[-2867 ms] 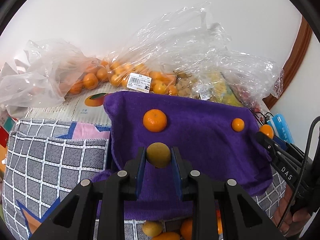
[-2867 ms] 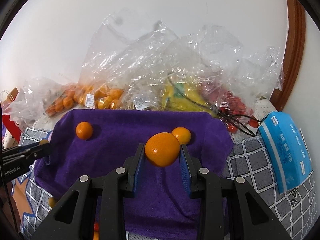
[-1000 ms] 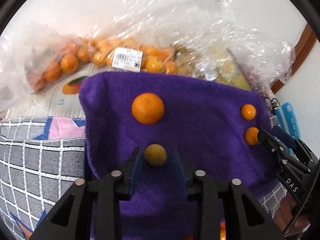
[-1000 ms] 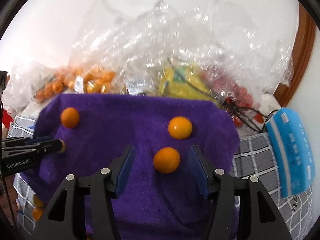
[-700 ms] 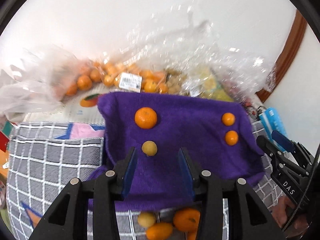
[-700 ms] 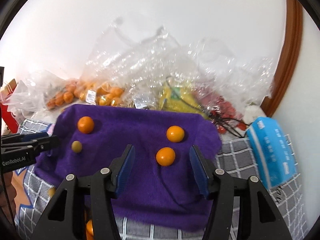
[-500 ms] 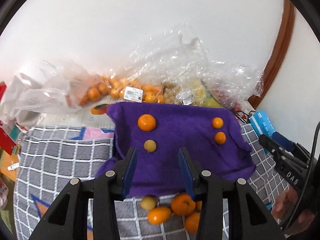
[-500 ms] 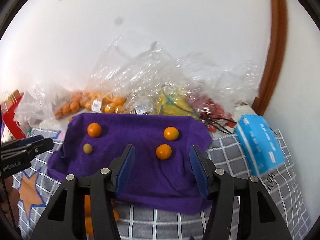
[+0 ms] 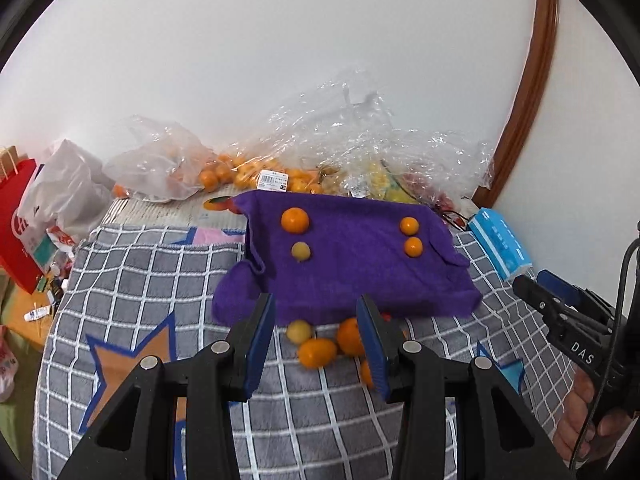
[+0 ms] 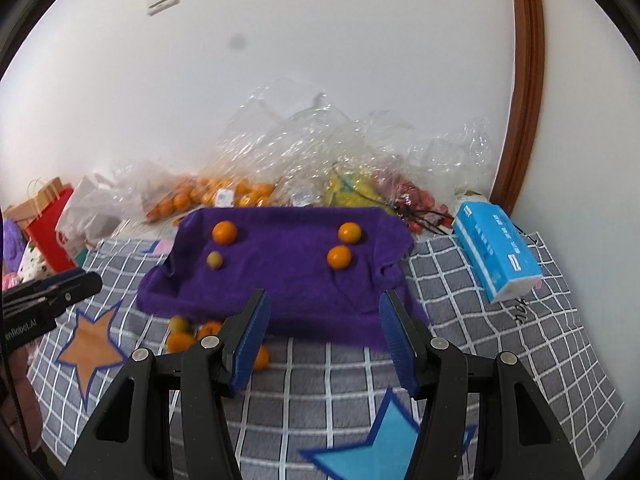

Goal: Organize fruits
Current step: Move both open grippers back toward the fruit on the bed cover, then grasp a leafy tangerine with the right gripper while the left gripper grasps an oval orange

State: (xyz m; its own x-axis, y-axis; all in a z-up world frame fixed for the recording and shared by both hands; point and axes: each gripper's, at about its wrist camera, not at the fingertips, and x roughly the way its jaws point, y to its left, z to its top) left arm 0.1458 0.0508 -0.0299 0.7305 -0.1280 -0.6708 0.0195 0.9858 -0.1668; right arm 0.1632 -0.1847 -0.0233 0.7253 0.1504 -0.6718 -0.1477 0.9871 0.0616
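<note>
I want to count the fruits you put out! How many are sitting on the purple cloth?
4. On the purple cloth: a big orange far left, a small yellowish fruit just below it, and two oranges far right, one above the other. None looks hidden.

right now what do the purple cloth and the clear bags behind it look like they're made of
Purple cloth: likely terry or fleece, matte; fuzzy nap, soft slumping edges.
Clear bags: thin plastic film, glossy; crinkled, see-through, with glints and fruit showing through.

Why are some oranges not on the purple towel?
A loose heap of fruit lies on the checked blanket, off the purple towel's near edge. Four pieces sit neatly in pairs on the towel; these look unsorted.
</note>
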